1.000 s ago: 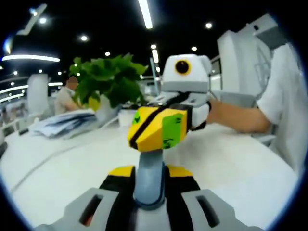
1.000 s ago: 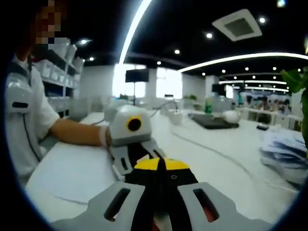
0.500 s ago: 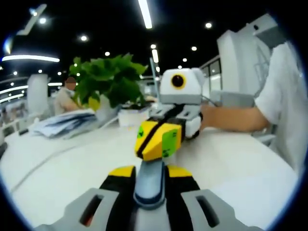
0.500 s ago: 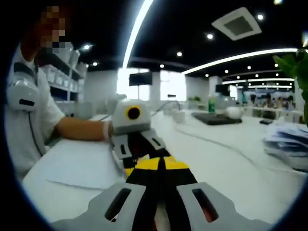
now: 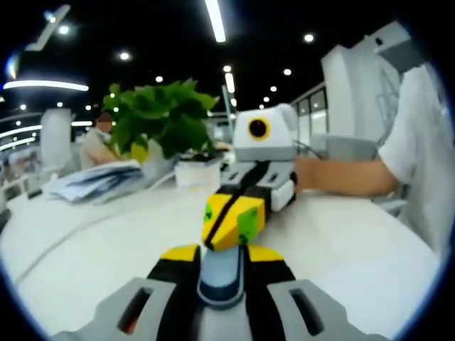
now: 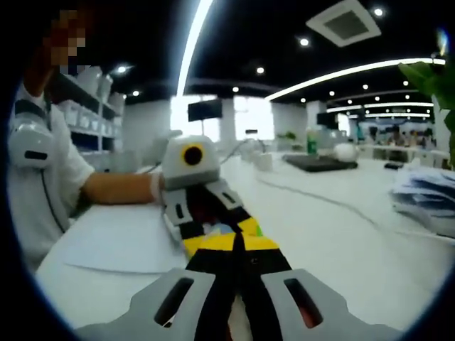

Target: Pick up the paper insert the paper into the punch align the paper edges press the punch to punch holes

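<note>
Right gripper view: paper (image 6: 121,245) edge unobstructed.

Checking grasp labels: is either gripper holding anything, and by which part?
Left gripper clamps a grey-blue bar by its near end; what it is cannot be told. Right gripper is shut, nothing visibly held. White paper sheet lies unheld.

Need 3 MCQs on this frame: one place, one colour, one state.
1. Where is the flat paper sheet?
A) on the table by the person's forearm
B) on the floor
C) on a shelf
2. Leaf colour of the plant?
A) red
B) green
C) purple
3. The right gripper is:
A) wide open
B) holding a cup
C) shut
Key: 1 A, the sheet lies flat on the white top; 2 B, the leaves are green; 3 C, its yellow tips meet.
</note>
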{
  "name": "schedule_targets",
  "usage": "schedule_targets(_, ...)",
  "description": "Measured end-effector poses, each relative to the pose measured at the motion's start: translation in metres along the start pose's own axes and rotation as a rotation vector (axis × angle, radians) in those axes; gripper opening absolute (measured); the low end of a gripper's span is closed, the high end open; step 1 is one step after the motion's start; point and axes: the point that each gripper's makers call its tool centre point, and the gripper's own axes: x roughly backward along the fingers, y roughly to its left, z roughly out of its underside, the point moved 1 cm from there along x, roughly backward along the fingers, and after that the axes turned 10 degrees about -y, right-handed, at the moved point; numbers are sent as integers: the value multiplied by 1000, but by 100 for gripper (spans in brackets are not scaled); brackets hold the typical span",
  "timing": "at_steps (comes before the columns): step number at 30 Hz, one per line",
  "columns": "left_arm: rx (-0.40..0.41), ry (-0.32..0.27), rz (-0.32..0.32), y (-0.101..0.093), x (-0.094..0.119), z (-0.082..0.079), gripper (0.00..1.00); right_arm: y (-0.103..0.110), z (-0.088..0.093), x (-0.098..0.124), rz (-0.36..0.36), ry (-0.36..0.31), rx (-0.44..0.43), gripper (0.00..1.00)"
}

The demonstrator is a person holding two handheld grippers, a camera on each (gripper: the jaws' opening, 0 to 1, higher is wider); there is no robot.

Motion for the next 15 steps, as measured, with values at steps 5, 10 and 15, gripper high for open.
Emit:
schedule_targets(5, 1, 0, -1, 0, 0, 0, 26, 2, -12, -2, -10, -79, 19, 3)
schedule_targets(10, -1, -2, -1, 1, 1, 0, 26, 8, -28, -5, -30, -172, 16, 4)
schedule_targets(15, -2, -2, -1, -1, 1, -1, 26, 15, -37, -12, -37, -220, 16, 5)
